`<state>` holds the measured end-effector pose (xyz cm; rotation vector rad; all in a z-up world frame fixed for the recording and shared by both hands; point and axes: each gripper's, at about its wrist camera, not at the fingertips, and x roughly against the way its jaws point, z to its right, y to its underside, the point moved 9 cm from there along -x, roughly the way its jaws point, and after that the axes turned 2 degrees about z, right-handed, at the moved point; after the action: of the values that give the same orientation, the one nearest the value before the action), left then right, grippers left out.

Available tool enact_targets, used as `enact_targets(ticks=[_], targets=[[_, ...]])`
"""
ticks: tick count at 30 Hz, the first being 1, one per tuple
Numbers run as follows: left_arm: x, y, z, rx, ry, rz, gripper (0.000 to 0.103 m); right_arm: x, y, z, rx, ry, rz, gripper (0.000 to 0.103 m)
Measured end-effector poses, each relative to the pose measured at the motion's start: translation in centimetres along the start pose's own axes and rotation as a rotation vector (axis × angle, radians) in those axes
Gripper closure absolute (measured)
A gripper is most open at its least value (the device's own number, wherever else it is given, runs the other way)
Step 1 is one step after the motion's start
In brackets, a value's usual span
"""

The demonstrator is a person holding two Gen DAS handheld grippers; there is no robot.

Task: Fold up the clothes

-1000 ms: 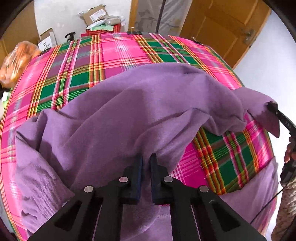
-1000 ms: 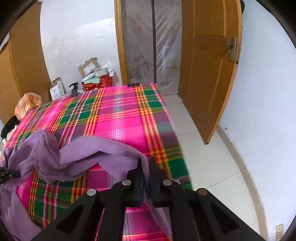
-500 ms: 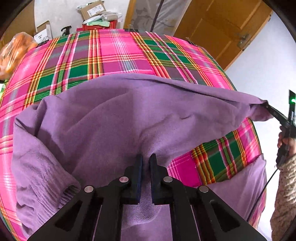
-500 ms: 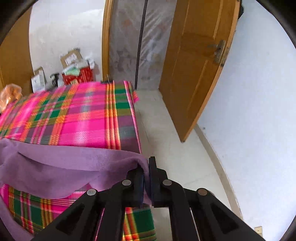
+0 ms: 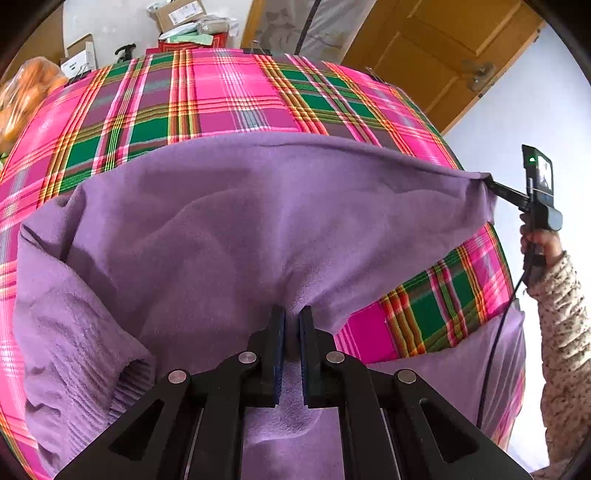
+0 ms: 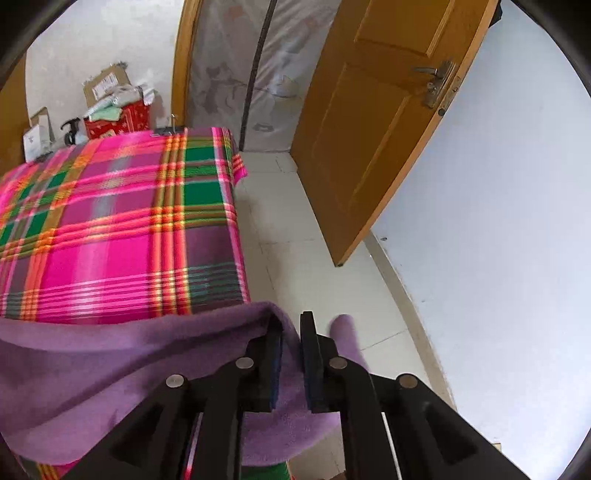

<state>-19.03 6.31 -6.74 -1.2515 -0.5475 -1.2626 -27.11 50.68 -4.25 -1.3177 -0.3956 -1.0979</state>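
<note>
A purple fleece garment (image 5: 258, 229) hangs stretched above the pink-and-green plaid table cover (image 5: 229, 96). My left gripper (image 5: 291, 314) is shut on a pinch of its near edge. A ribbed cuff (image 5: 85, 354) droops at lower left. At the right edge of the left wrist view, my right gripper (image 5: 493, 184) holds the garment's far corner, with a hand (image 5: 535, 240) on its handle. In the right wrist view the right gripper (image 6: 291, 321) is shut on the purple fleece (image 6: 129, 354), held out past the table's right edge over the floor.
A wooden door (image 6: 376, 122) stands open to the right of the table, with pale tiled floor (image 6: 306, 258) between. Cardboard boxes (image 5: 177, 13) and a red box (image 6: 118, 118) are piled behind the table. An orange bag (image 5: 26, 96) sits at the far left.
The right gripper pulled its corner of the garment outward to the right, past the table edge. The fleece went from slack and bunched to stretched taut between both grippers.
</note>
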Motion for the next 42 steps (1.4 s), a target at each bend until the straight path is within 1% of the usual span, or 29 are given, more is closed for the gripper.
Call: enact_targets(ticks=[4,7,9,12,15,18,19,20,23,24,26,30,33,35,37,40,41,42], targets=[[-0.2,0.1,-0.1,0.008,0.004,-0.006,0.096,-1.0,0.3,1.0,-0.034,0.019,-0.024,0.089],[-0.3,0.1,-0.2,0.013,0.006,-0.010,0.096,-1.0,0.4,2.0,-0.088,-0.004,-0.034,0.089],[-0.4,0.0,-0.3,0.018,0.010,-0.010,0.096,-0.7,0.5,2.6,-0.137,-0.040,-0.036,0.088],[-0.5,0.1,-0.3,0.017,0.012,-0.009,0.096,0.6,0.7,3.3,-0.207,-0.106,-0.014,0.088],[-0.4,0.2,-0.4,0.029,0.018,-0.010,0.096,1.8,1.4,3.5,-0.256,-0.193,-0.007,0.088],[-0.3,0.3,-0.4,0.031,0.019,-0.011,0.096,2.5,1.9,4.0,-0.296,-0.242,0.006,0.086],[-0.2,0.4,-0.3,0.028,0.016,-0.011,0.096,2.5,1.9,4.1,-0.308,-0.255,0.002,0.084],[-0.3,0.4,-0.3,0.027,0.014,-0.012,0.096,2.3,1.9,4.3,-0.320,-0.255,-0.008,0.082],[-0.3,0.5,-0.2,0.032,0.018,-0.012,0.096,2.1,1.8,5.5,-0.360,-0.193,-0.022,0.082],[-0.3,0.6,-0.2,0.035,0.020,-0.011,0.096,2.3,1.9,5.6,-0.381,-0.212,-0.018,0.082],[-0.2,0.7,-0.3,0.038,0.024,-0.010,0.096,2.6,2.9,5.1,-0.407,-0.281,-0.029,0.082],[-0.2,0.8,-0.2,0.045,0.031,-0.012,0.096,2.6,6.1,3.9,-0.415,-0.341,-0.083,0.082],[-0.2,0.8,-0.2,0.041,0.028,-0.010,0.096,2.2,7.5,3.2,-0.426,-0.376,-0.088,0.081],[-0.2,0.8,-0.3,0.047,0.031,-0.008,0.096,2.2,7.5,3.2,-0.441,-0.376,-0.076,0.078],[-0.2,0.8,-0.5,0.060,0.036,-0.005,0.096,2.1,7.3,3.0,-0.449,-0.384,-0.073,0.078],[-0.1,0.9,-0.5,0.069,0.033,0.003,0.096,1.9,7.1,2.1,-0.454,-0.437,-0.073,0.076],[-0.1,0.9,-0.4,0.066,0.028,0.005,0.096,2.0,7.2,1.8,-0.448,-0.442,-0.068,0.075],[-0.1,0.9,-0.4,0.060,0.022,0.007,0.096,2.0,7.2,1.7,-0.440,-0.428,-0.056,0.075]])
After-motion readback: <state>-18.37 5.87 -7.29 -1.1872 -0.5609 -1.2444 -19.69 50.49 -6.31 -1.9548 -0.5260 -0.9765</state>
